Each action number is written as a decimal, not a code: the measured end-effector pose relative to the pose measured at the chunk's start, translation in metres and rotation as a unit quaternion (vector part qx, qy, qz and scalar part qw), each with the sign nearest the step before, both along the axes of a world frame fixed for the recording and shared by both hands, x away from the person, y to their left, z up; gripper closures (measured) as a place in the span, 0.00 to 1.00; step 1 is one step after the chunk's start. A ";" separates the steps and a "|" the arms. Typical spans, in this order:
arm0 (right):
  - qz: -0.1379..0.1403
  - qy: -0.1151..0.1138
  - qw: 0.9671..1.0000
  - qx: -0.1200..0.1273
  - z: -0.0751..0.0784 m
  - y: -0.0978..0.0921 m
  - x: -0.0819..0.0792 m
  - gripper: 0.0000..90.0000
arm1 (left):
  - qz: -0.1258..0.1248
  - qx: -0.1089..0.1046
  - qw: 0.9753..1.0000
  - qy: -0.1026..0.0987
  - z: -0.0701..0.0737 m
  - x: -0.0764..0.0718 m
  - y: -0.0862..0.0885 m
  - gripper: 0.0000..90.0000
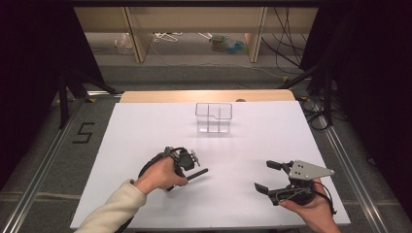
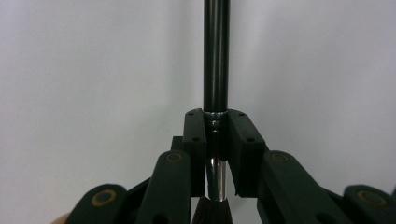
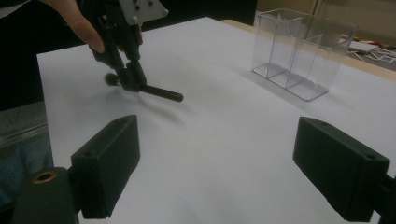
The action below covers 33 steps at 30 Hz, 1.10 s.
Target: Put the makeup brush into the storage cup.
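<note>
- Makeup brush (image 2: pixel 216 60): a slim black handle with a silver ferrule and a dark tuft of bristles, held in the left gripper (image 1: pixel 187 165) over the near-left part of the white bench (image 1: pixel 145 131).
- In the left gripper view the fingers (image 2: pixel 195 135) are pinching the brush at the ferrule, one on each side, with the black handle running straight up and away and the bristle tuft low between the gripper's links.
- In the high view the handle sticks out to the right of the left gripper, close above the bench top; whether its tip touches the surface I cannot tell.
- In the right gripper view the same brush (image 3: pixel 159 93) appears farther off, handle slanting down toward the bench, a round dark bristle end behind the fingers that hold it.
- The left hand (image 1: pixel 158 177) wraps the gripper's body, sleeve coming in from the bottom edge.
- Right gripper (image 1: pixel 267 175): held by the right hand (image 1: pixel 313 208) at the near-right of the bench, its fingers (image 3: pixel 109 163) spread wide apart with bare white bench between them, holding nothing.
- Clear plastic organizer (image 1: pixel 214 118): stands upright toward the far middle of the bench, divided into compartments, well apart from both grippers and the brush.
</note>
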State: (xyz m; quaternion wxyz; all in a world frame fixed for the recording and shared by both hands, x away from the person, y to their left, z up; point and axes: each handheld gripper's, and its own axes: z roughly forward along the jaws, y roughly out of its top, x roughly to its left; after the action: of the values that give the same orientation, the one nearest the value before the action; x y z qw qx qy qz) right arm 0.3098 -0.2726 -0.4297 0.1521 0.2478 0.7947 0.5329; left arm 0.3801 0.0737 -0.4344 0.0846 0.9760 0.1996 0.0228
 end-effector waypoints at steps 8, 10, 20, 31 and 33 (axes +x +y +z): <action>0.031 0.010 0.999 -0.002 -0.004 0.010 0.004 0.17 | -0.045 -0.016 0.999 -0.015 0.016 -0.018 0.000 0.87; 0.041 0.014 0.999 -0.002 -0.005 0.014 0.004 0.18 | -0.058 -0.017 0.998 -0.019 0.020 -0.022 -0.001 0.87; 0.073 0.017 0.997 -0.007 -0.010 0.027 0.008 0.18 | -0.101 -0.030 0.994 -0.032 0.032 -0.041 -0.011 0.87; 0.107 0.027 0.994 -0.021 -0.014 0.048 0.015 0.19 | -0.124 -0.038 0.991 -0.035 0.039 -0.052 -0.021 0.87; 0.109 0.028 0.993 -0.022 -0.016 0.052 0.016 0.19 | -0.129 -0.037 0.990 -0.036 0.039 -0.053 -0.023 0.87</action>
State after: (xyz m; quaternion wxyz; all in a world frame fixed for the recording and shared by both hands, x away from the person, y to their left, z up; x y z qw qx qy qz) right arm 0.3260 -0.2205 -0.4454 0.0763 0.1713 0.8322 0.5219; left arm 0.3267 0.0509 -0.3951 0.1300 0.9883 0.0697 0.0394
